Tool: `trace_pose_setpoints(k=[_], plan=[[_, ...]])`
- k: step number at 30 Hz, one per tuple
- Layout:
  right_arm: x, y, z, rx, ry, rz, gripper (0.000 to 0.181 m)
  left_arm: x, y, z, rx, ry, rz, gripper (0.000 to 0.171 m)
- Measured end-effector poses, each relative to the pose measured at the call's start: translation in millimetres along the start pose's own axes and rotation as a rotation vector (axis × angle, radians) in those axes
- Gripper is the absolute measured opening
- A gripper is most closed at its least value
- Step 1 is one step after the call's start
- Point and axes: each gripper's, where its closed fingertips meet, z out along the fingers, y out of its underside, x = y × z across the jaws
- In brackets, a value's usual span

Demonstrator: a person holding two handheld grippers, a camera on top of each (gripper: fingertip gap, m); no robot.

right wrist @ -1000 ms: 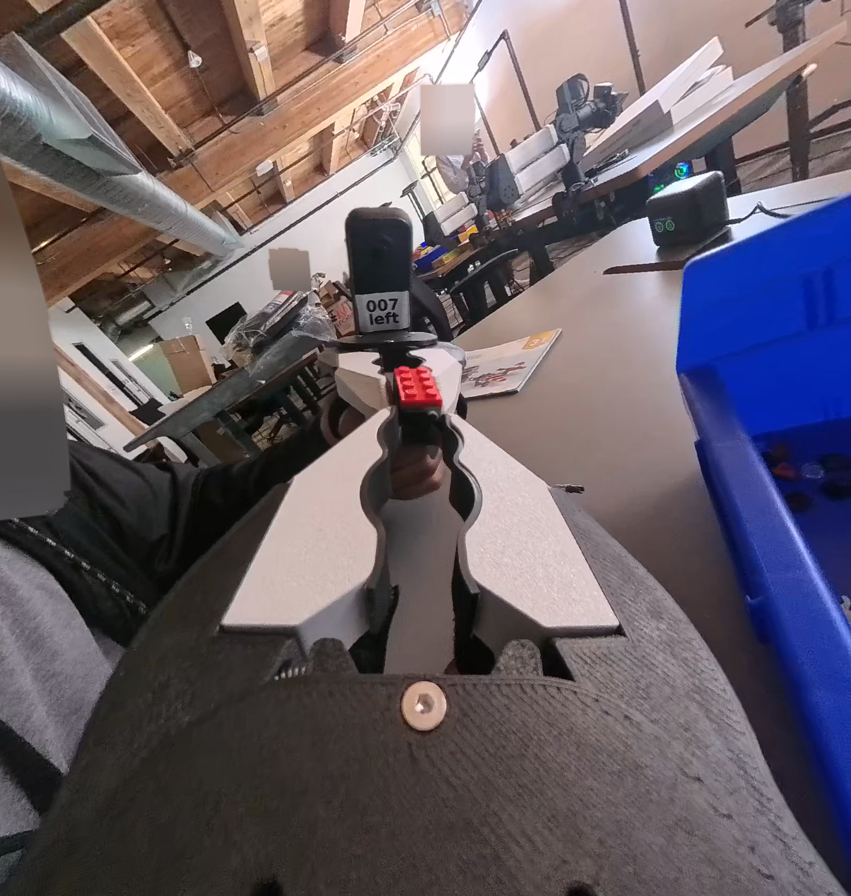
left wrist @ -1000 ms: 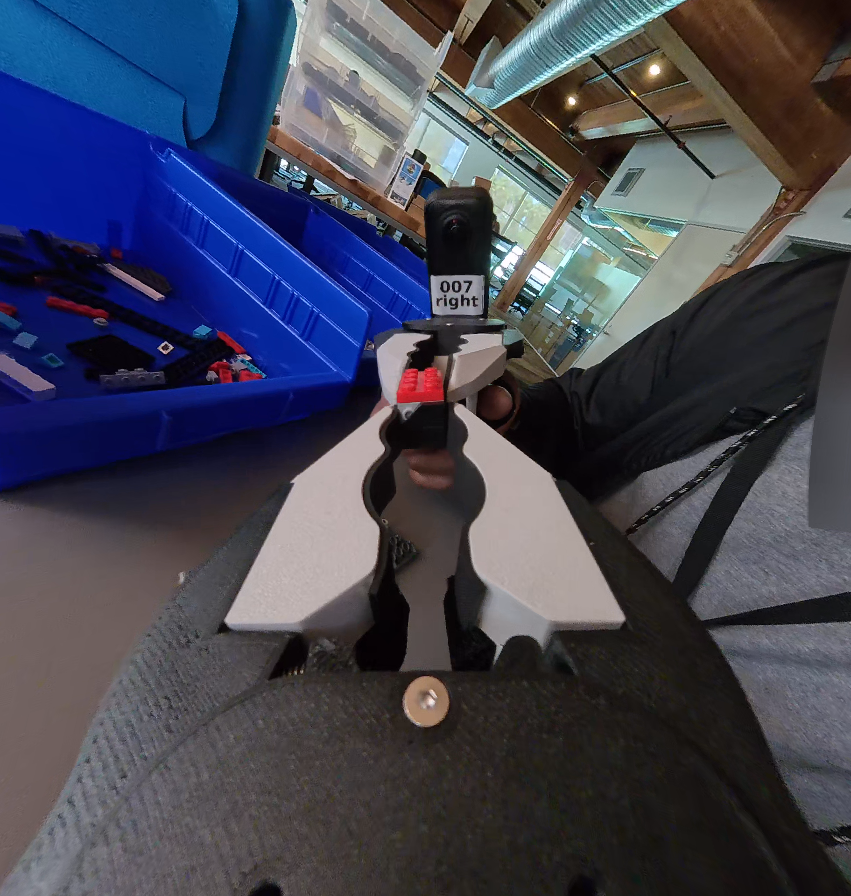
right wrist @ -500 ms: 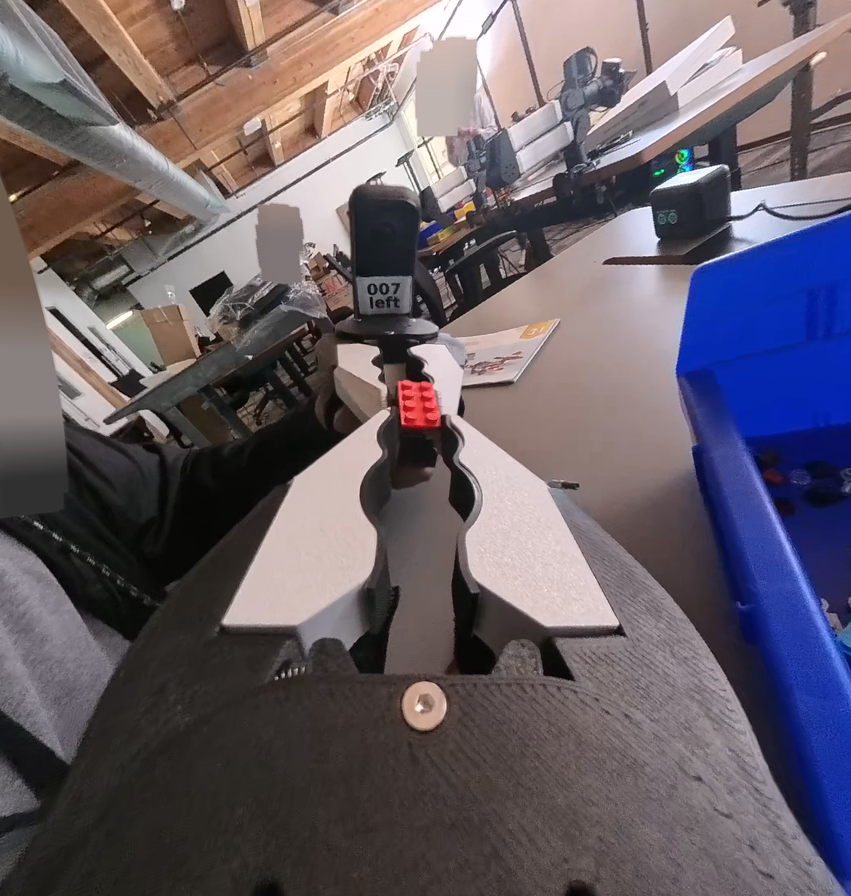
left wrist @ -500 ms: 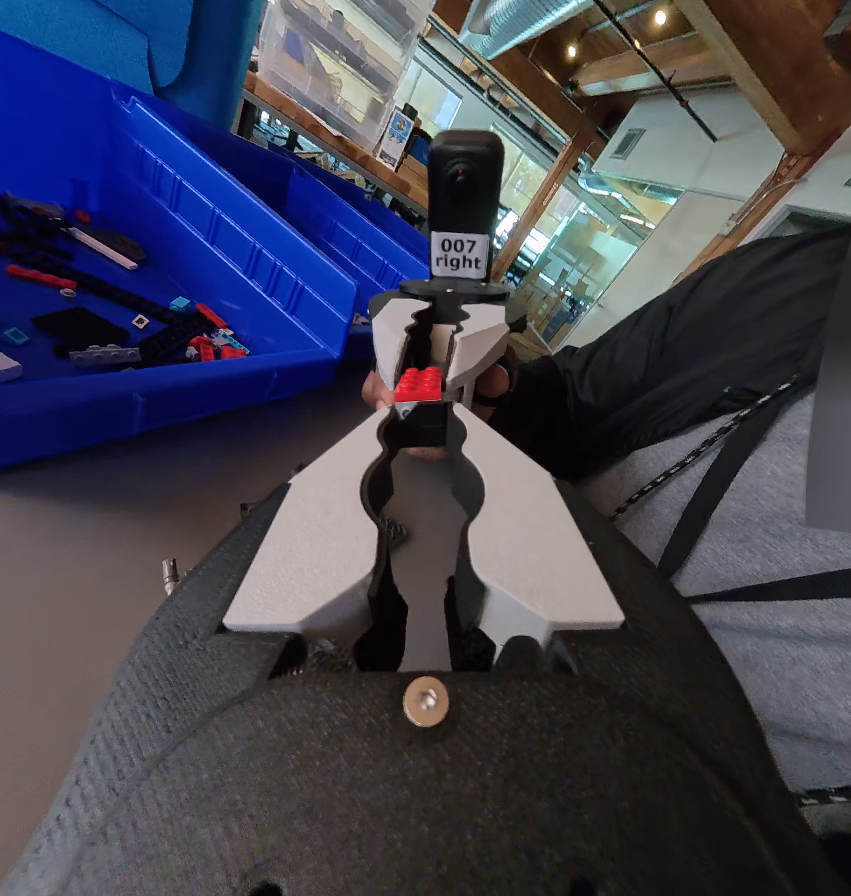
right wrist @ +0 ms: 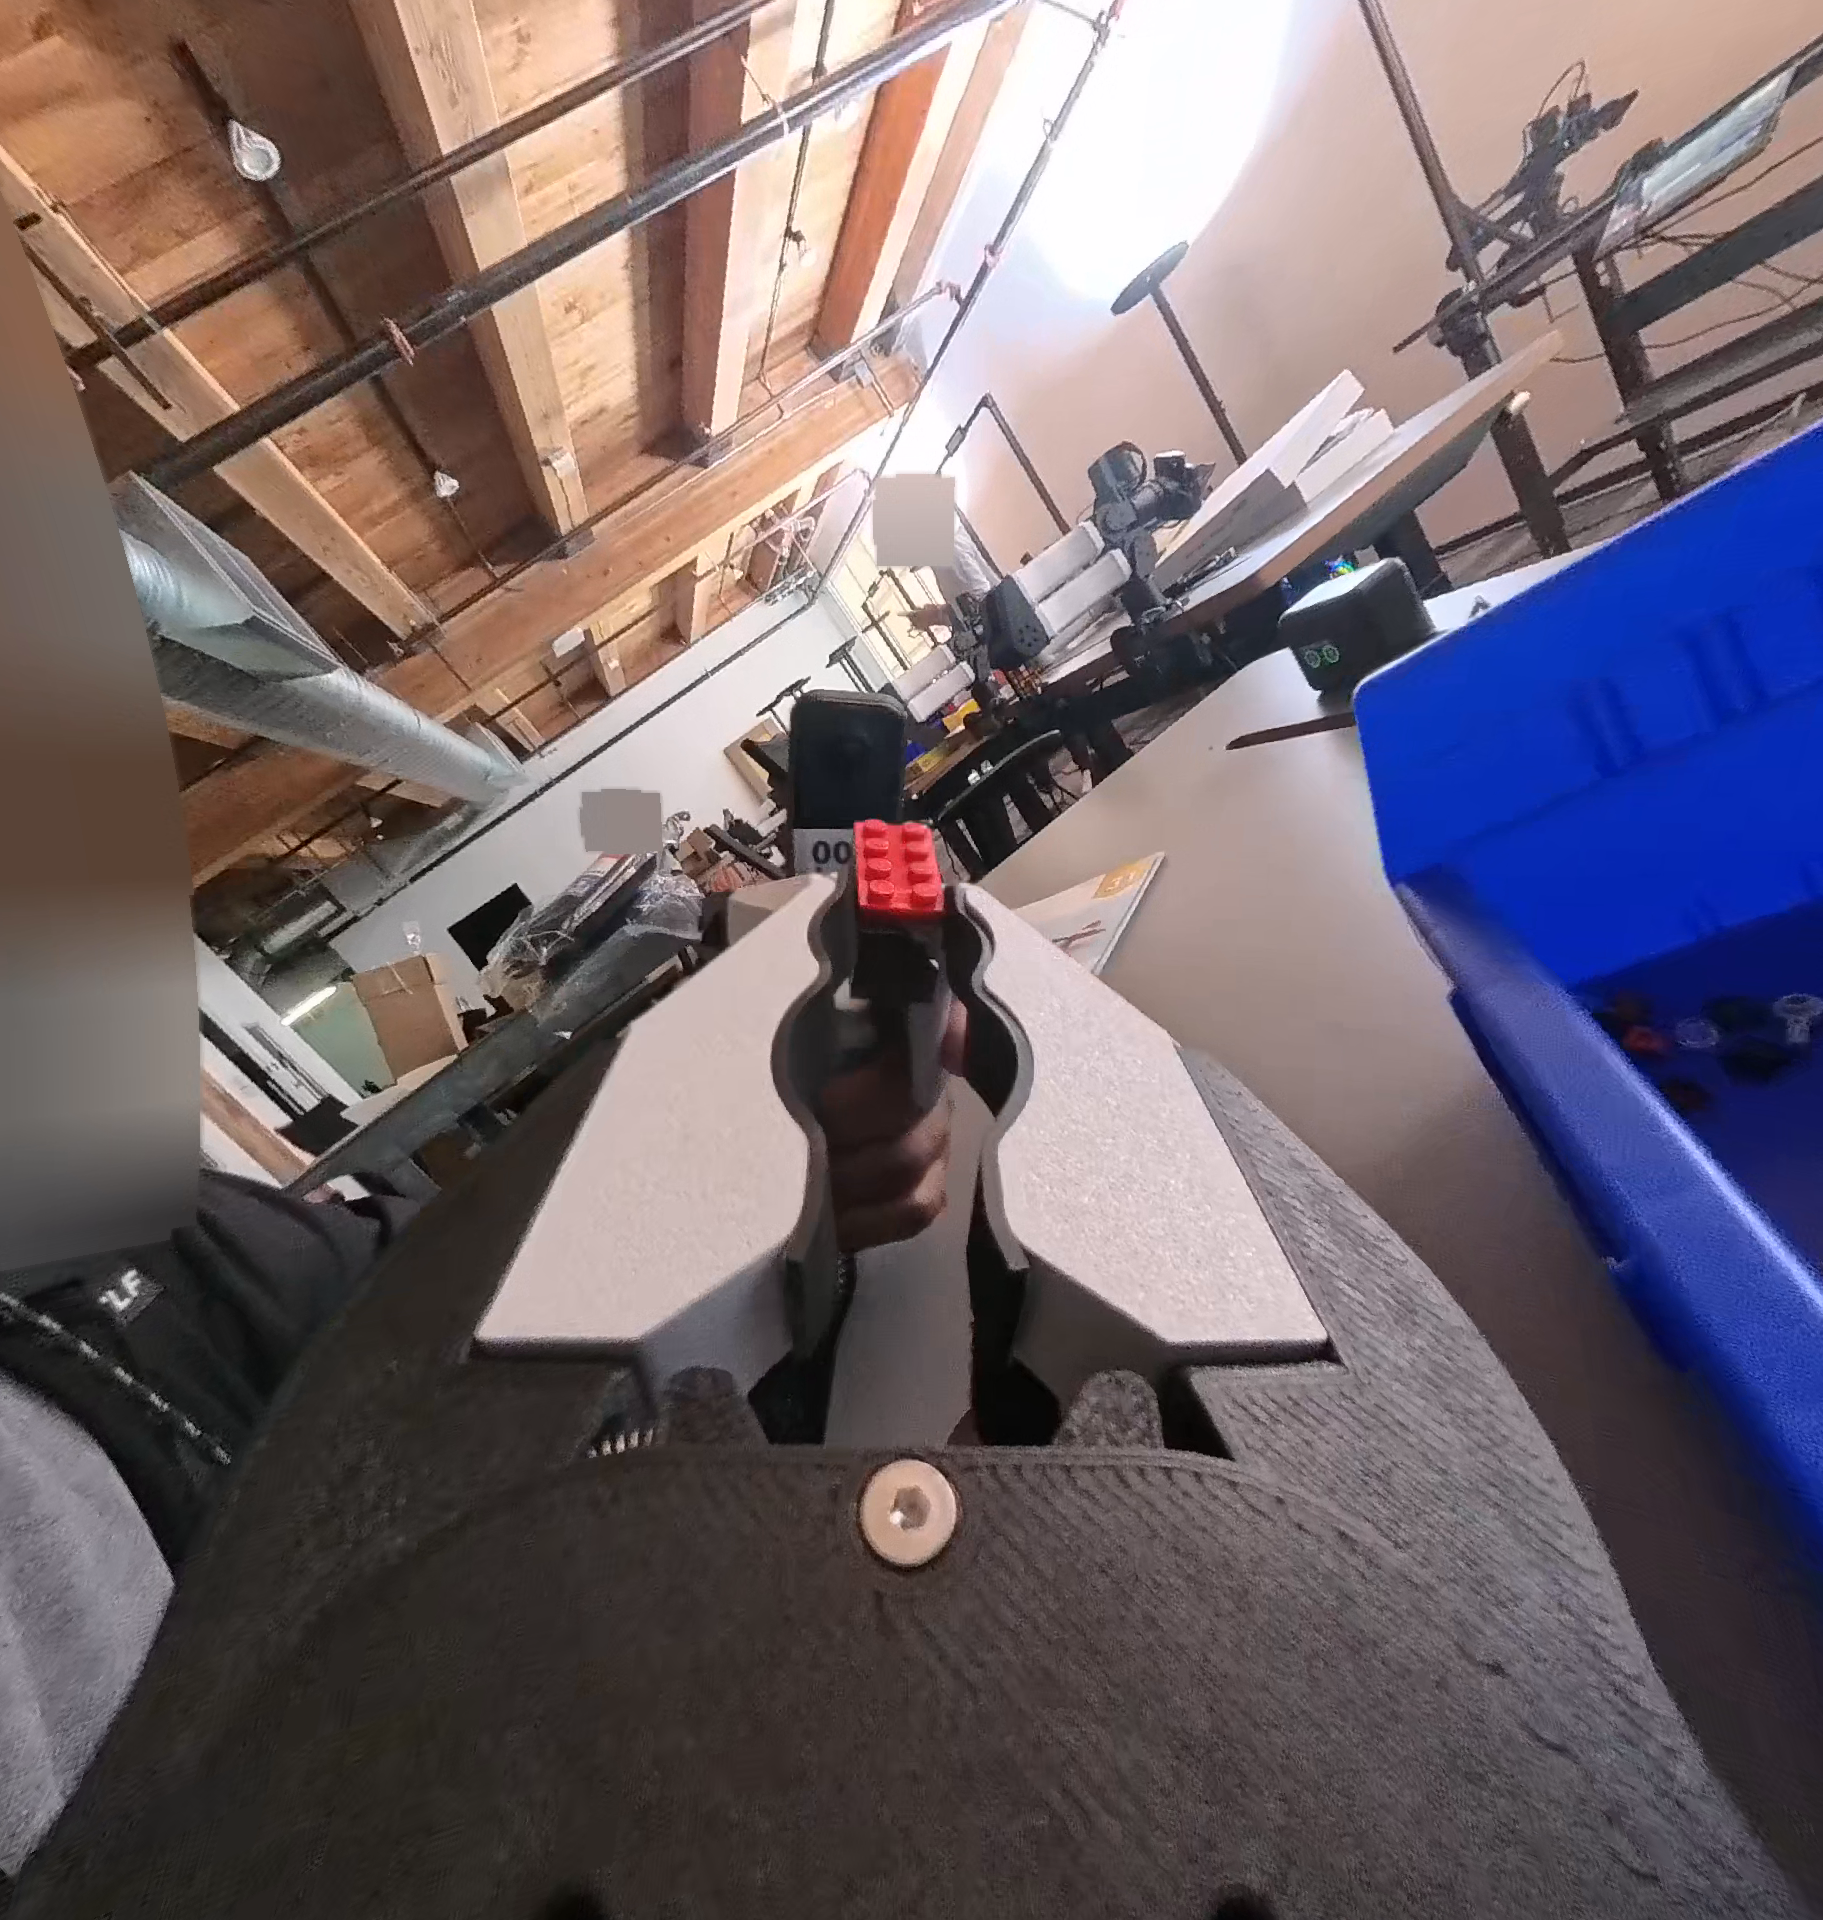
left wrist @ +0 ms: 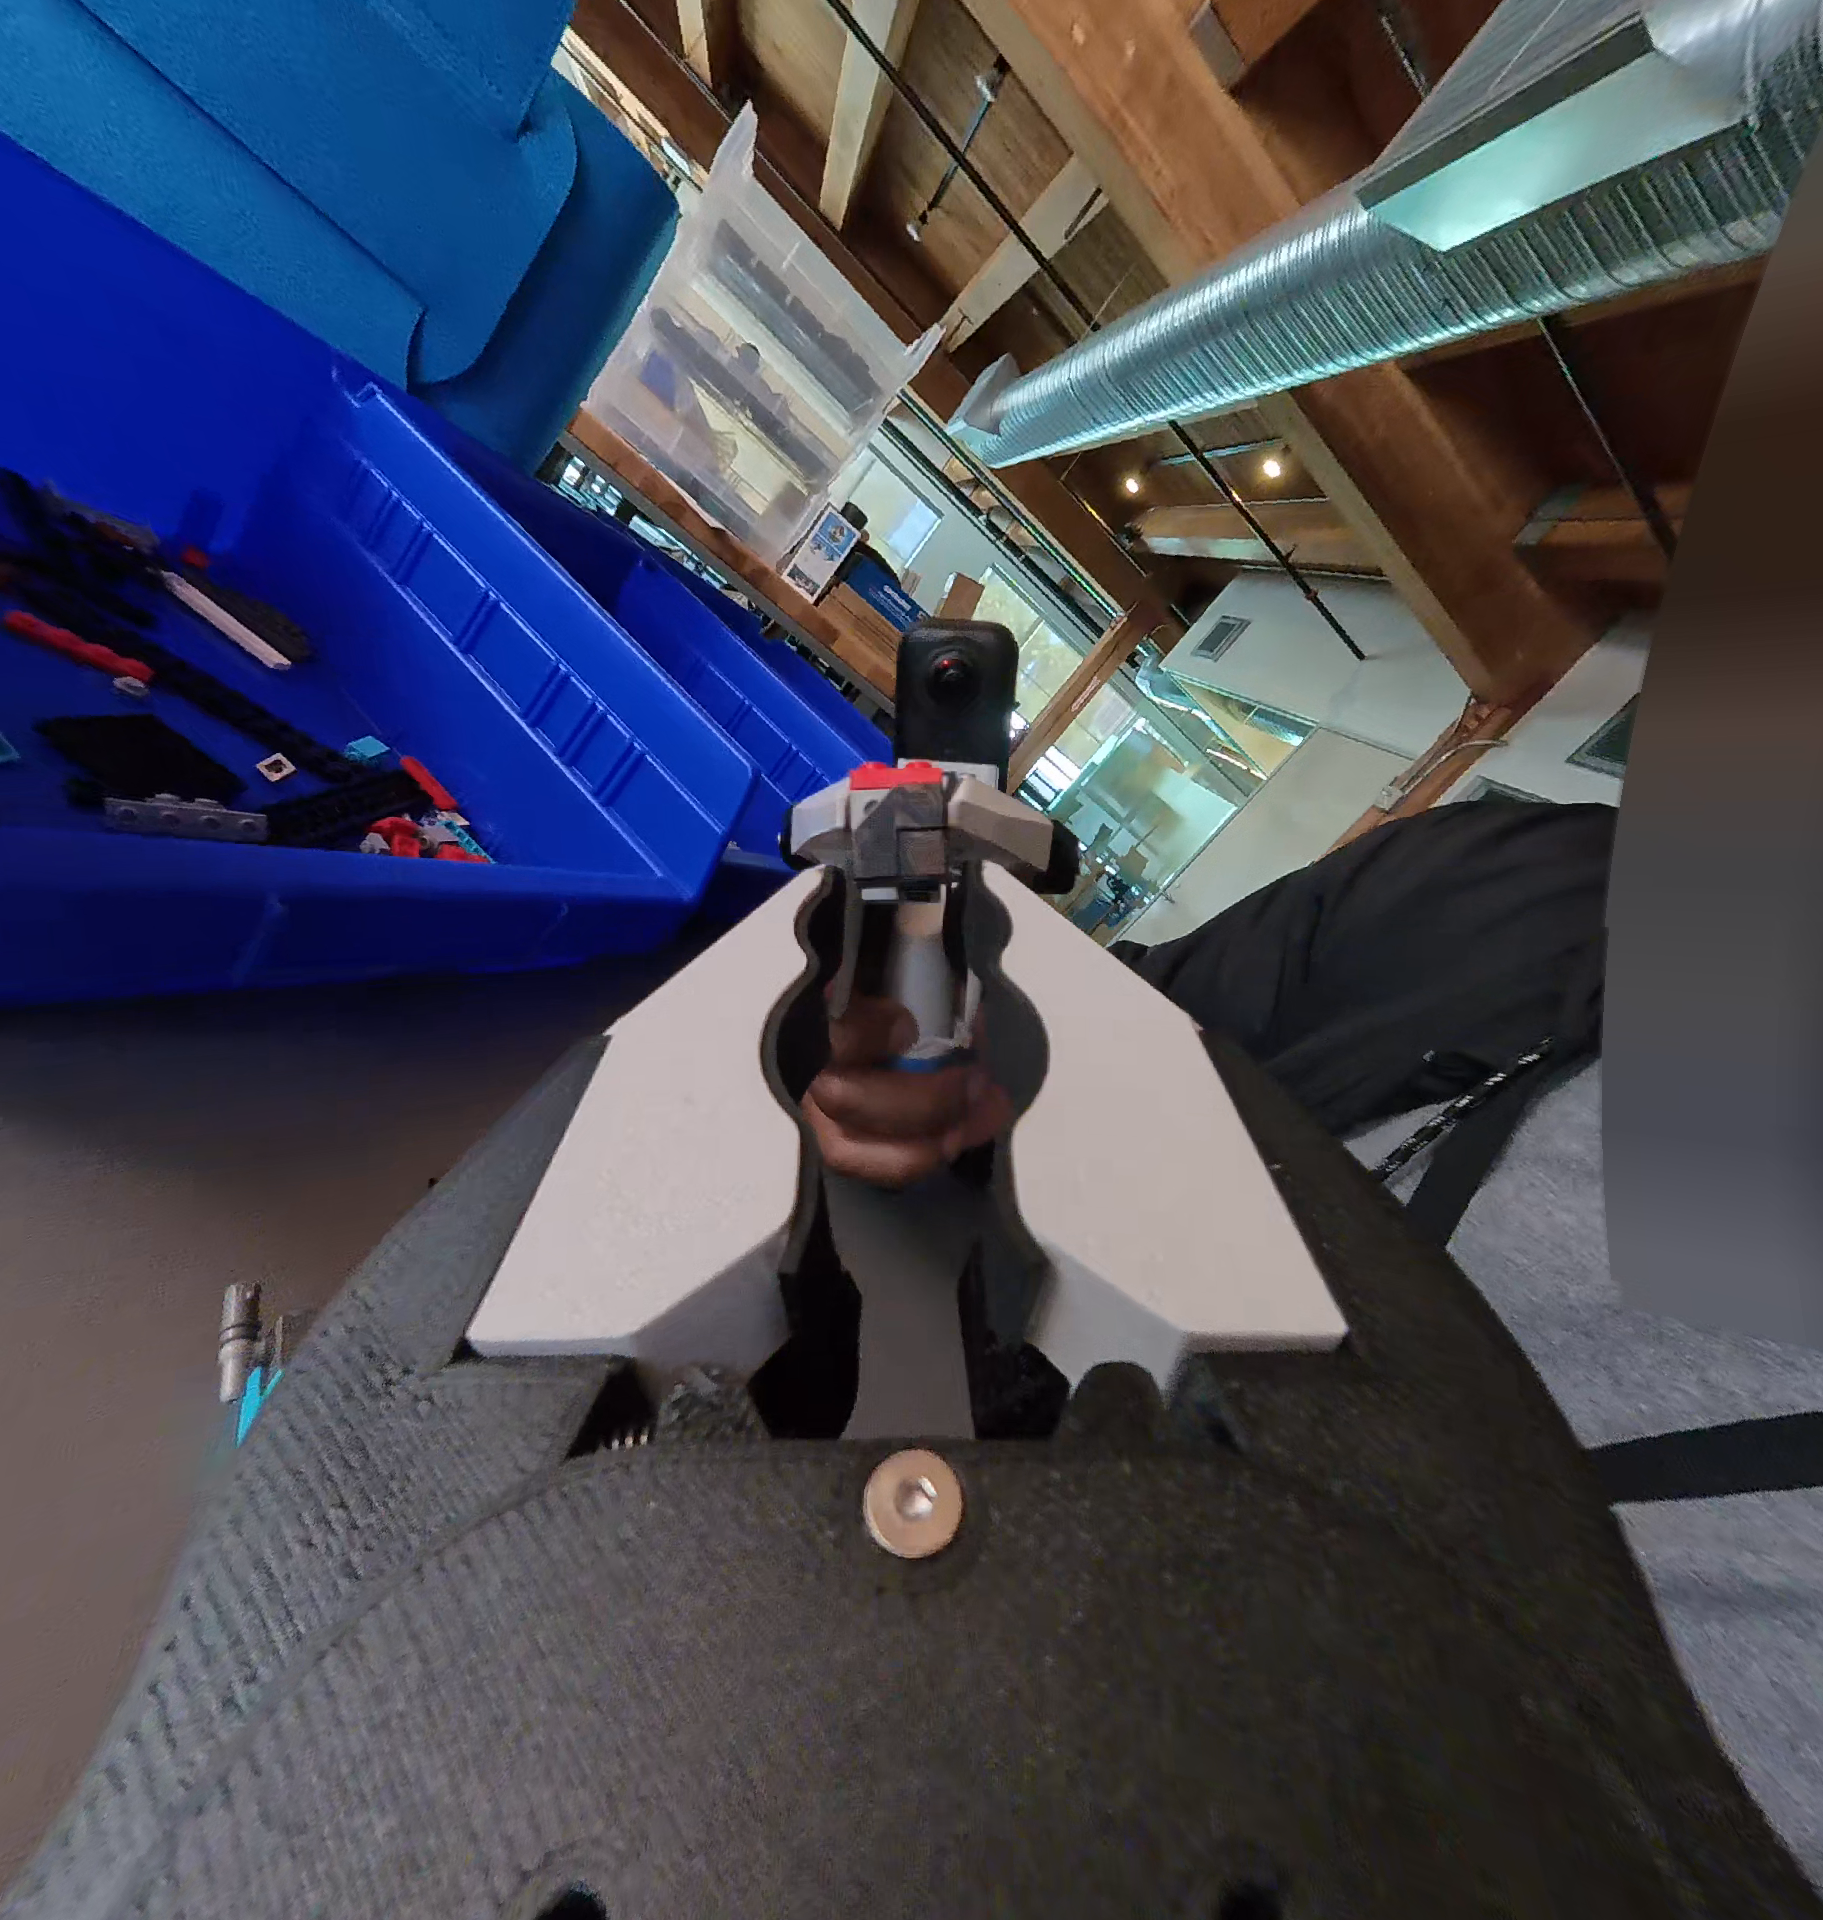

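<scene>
Above the table [left wrist: 107, 1195], tip to tip: both grippers meet.
Right gripper [right wrist: 894, 914]: closed on the red brick [right wrist: 895, 868].
Left gripper [left wrist: 902, 883]: nearly closed on the brick's dark underside.
Blue bin [left wrist: 533, 707]: beside them, holding loose pieces.

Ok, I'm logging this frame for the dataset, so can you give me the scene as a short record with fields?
Right gripper: shut on red brick, with a black piece under it
Left gripper: tip to tip with the right one; grip unclear
Blue bin: on the table, loose building pieces inside
Booklet: flat on the table beyond the grippers
</scene>
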Motion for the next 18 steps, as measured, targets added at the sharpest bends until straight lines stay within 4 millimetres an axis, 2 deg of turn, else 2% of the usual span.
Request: trace_pose_setpoints(k=[3,8,11,15,18], plan=[[-3.4,3.8,1.3,-0.003,-0.011,-0.006,0.017,1.7,-5.2,-0.7,0.043,0.009,-0.005,0.017],[-7.3,18.2,5.2,-0.073,-0.045,0.01,0.017,2.6,-9.7,-4.8,0.058,0.007,0.036,0.016],[-9.6,25.0,5.9,-0.148,-0.064,-0.033,0.018,2.3,-7.5,-7.2,0.015,-0.008,0.085,0.016],[-12.5,24.2,3.6,-0.211,-0.069,-0.152,0.026,4.4,-3.2,-9.3,-0.045,-0.005,0.113,0.016],[-15.8,24.3,2.3,-0.24,-0.088,-0.169,0.026,4.3,3.3,-8.8,-0.089,0.002,0.119,0.016]])
